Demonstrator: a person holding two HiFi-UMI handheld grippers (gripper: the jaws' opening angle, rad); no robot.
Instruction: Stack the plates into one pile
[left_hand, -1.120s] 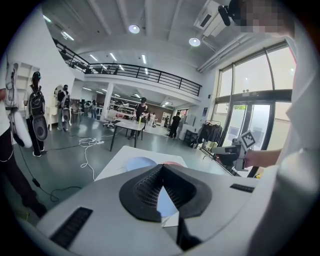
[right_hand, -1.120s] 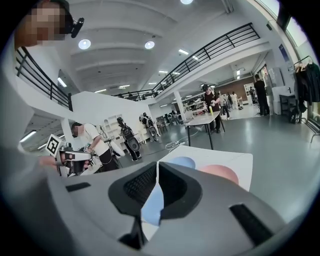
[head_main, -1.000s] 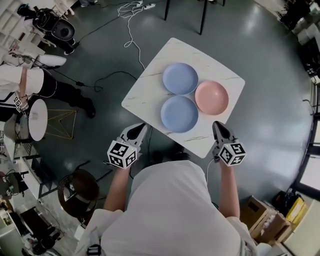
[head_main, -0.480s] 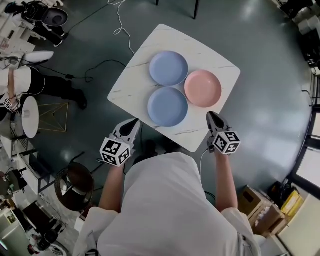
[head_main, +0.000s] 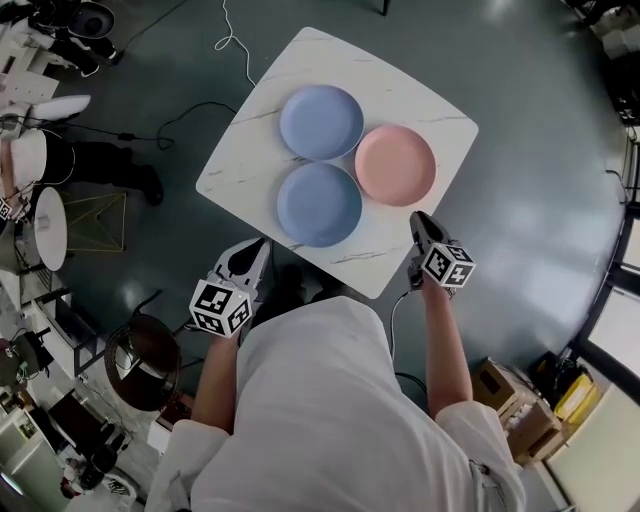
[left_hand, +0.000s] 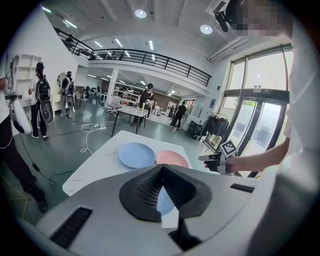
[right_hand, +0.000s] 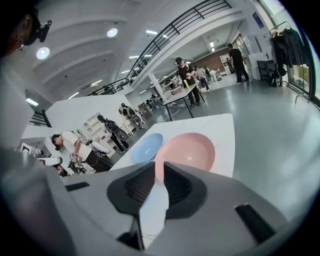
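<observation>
Head view is showing three plates lying flat on the white marbled tabletop in the upper middle of the frame. The upper blue plate is sitting above the lower blue plate, and the pink plate is lying to their right. They are crowding rim to rim and none is resting on another, so the pile is not yet begun.

The right hand-held gripper is hanging over the tabletop's lower right edge, just below the pink plate and pointing at it. Its jaws have just been opening and are standing only a narrow slit apart, with nothing between them. The left hand-held gripper is waiting off the lower left edge, its jaws closed together on nothing.

The step in hand looks like a reach for the pink plate. Doing it well probably calls for wider jaws, a low approach and a pinch on the near rim. The plate should then lift clear before crossing to a blue one, since the touching neighbours could be nudged.

The plates are looking round and shallow, with a low upturned rim and a smooth matt surface. They are likely light and a little slippery at the edge.
</observation>
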